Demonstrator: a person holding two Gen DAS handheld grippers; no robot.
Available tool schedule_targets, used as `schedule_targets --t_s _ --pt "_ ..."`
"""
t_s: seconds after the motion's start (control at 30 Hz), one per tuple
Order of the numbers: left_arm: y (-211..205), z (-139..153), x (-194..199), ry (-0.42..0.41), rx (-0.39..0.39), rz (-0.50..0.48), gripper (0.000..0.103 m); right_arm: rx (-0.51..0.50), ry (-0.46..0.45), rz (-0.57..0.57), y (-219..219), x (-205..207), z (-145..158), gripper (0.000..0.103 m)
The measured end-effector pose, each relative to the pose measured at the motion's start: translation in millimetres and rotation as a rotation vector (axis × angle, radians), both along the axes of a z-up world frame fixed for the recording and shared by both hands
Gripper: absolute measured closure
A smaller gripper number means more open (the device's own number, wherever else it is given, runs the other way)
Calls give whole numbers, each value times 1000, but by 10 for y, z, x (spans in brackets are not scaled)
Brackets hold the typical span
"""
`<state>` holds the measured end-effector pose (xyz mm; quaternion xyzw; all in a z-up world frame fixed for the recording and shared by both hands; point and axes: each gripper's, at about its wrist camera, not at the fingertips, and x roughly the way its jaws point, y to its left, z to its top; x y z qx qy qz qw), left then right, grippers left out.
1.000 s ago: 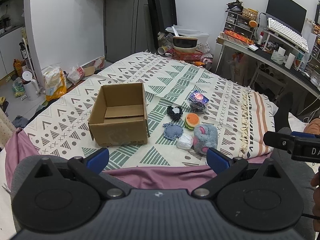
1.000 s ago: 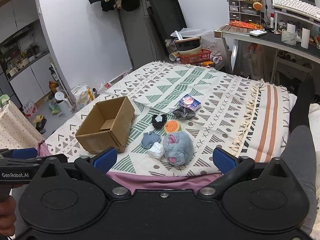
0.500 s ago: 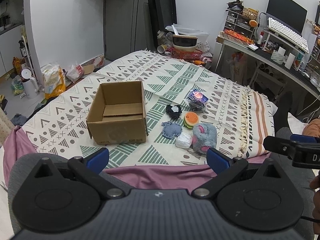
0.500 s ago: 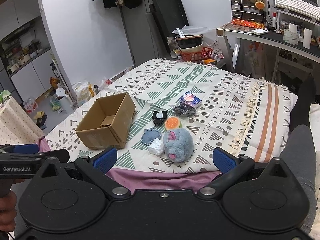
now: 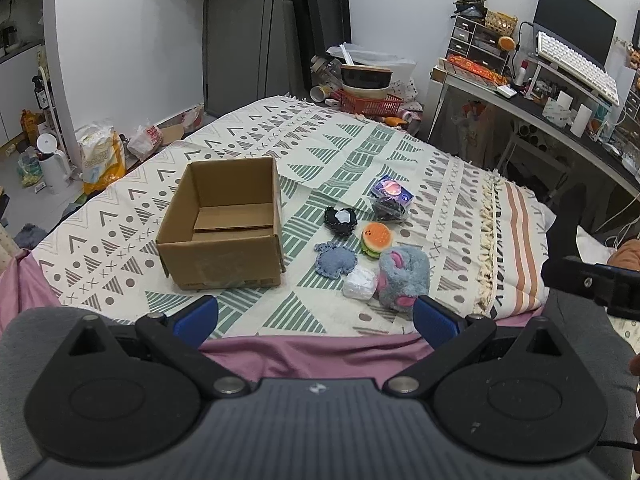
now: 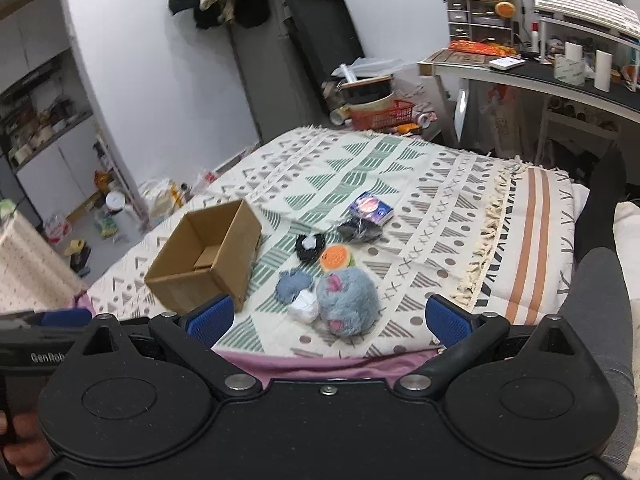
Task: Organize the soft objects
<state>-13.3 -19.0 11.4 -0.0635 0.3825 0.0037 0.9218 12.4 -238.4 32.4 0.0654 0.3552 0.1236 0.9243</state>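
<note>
The left hand-held gripper (image 5: 315,316) is spread wide with nothing between its blue fingers (image 5: 196,315). It hangs over the near edge of the bed (image 5: 400,152). The right hand-held gripper (image 6: 329,317) is spread wide too and holds nothing. It hangs over the same edge, a bit more to the right.

Just past the left gripper sits a cardboard box (image 5: 224,224). Its open top faces up. It looks bare inside apart from a flap at the back.

Right of the box lies a small bunch of soft toys. The gray fluffy toy (image 5: 402,276) is nearest. It lies on its side with its pink parts toward the grippers. A white lump (image 5: 359,285) touches its left side. A flat blue cloth piece (image 5: 335,261) lies between the white lump and the box. A burger toy (image 5: 376,238) sits just behind the fluffy toy, tipped so its orange top faces up. Past it is a black and white toy (image 5: 340,219). Farthest is a dark bag (image 5: 389,208) with a blue card (image 5: 391,189) on top.

A bench (image 5: 560,120) stands to the right of the bed.
</note>
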Motion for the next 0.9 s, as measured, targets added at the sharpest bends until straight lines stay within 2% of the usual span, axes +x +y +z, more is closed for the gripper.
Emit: schedule_targets --t_s 0.2,0.37,0.57,0.73,0.8,0.9 --pt "-36 -17 156 -39 -14 12 1 6 -31 5 -30 99 25 0" --pt "-51 -62 317 -34 -46 9 2 3 -16 10 -39 274 -5 0" --pt "-87 -153 518 -34 -84 10 5 69 19 3 -67 527 -33 0" --pt "-119 -229 737 -21 -110 12 19 108 60 -42 -103 768 -118 2" --pt "-133 -272 829 -4 -123 18 32 143 86 -75 -128 868 -181 3" --pt "-153 -351 980 28 -168 15 42 207 136 -114 -173 1010 -300 9"
